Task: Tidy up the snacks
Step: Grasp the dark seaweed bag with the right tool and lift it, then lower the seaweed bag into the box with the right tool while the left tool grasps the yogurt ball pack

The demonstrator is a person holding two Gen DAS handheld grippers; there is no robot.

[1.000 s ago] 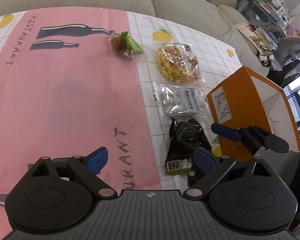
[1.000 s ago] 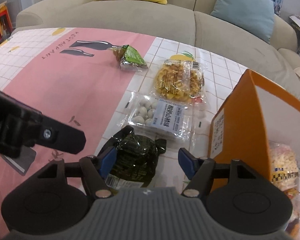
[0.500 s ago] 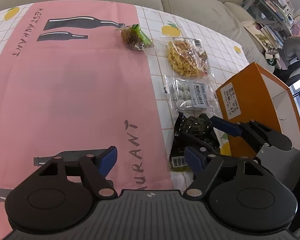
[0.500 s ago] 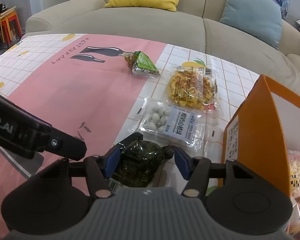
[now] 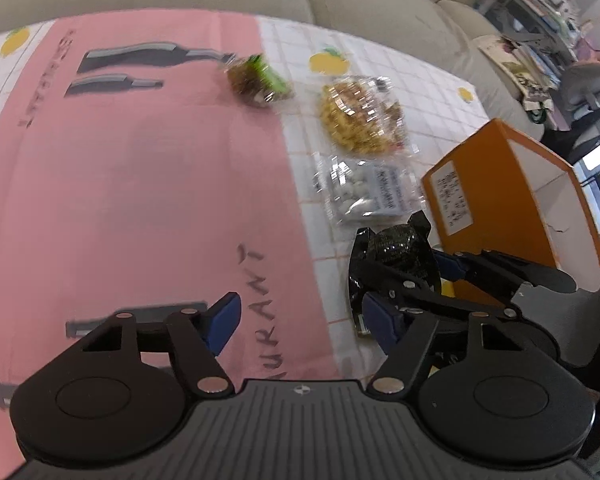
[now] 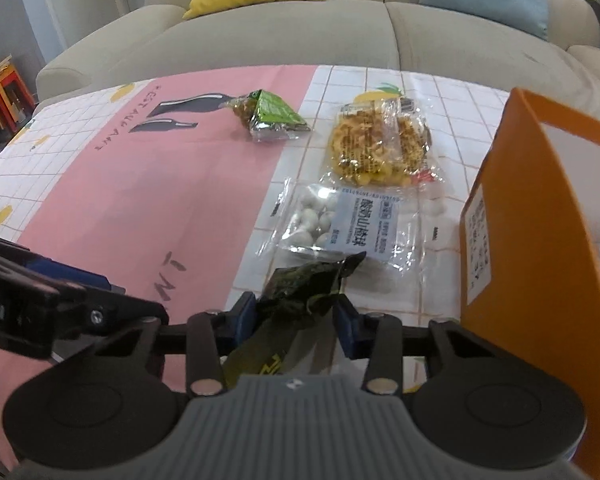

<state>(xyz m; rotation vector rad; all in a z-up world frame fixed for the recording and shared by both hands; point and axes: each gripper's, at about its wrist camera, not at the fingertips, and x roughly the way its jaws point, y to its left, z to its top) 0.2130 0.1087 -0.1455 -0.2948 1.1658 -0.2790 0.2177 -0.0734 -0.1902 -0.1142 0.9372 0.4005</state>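
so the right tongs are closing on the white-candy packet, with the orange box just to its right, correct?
Not quite. In the right wrist view the right tongs are closing on the dark green packet, pads on either side of it. The white-candy packet lies on the table beyond it, untouched. The orange box is indeed on the right.

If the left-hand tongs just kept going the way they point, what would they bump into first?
Probably just the tablecloth. The left tongs, closing with nothing between them, tilt down toward its bare pink part. The dark snack packet sits off to their right, in the right tongs. Depth is hard to judge.
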